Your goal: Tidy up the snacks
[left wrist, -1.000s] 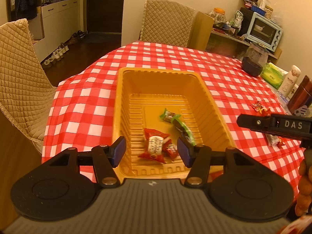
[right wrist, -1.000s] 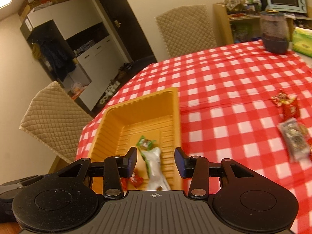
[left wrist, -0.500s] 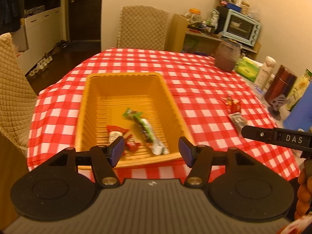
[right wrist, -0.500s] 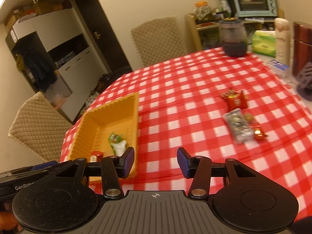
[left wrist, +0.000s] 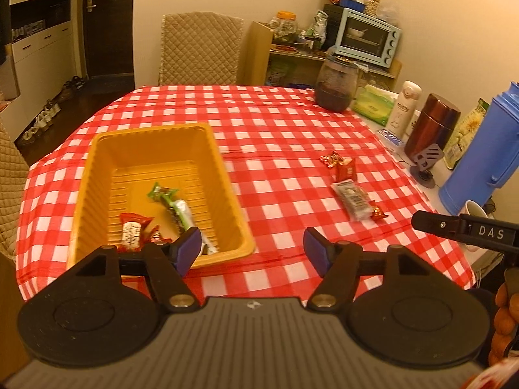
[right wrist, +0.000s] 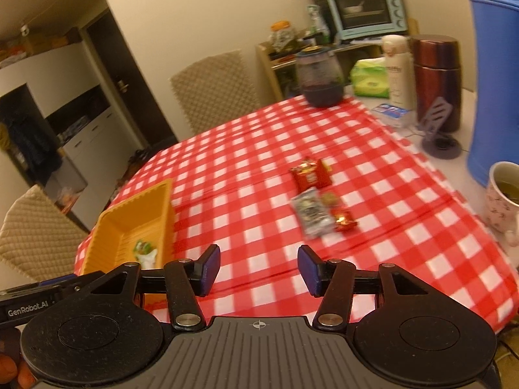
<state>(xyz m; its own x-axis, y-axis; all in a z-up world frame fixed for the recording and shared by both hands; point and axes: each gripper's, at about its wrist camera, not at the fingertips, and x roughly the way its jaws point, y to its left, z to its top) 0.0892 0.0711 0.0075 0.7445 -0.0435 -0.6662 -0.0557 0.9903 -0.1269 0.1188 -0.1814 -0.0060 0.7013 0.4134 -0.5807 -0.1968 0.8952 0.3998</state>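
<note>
Both hand-held grippers, left [left wrist: 249,248] and right [right wrist: 258,269], empty, jaws opening; snacks [left wrist: 352,196] on tabletop [left wrist: 275,149]; others in yellow tray [left wrist: 227,178].

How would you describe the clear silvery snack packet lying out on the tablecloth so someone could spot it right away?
Start at the red-and-white checked tablecloth and look right of the yellow tray, toward the blue jug. A small cluster of snacks lies there; the clear silvery packet is the longest, flat and see-through with dark contents, while its neighbours are small red-wrapped sweets.
</note>
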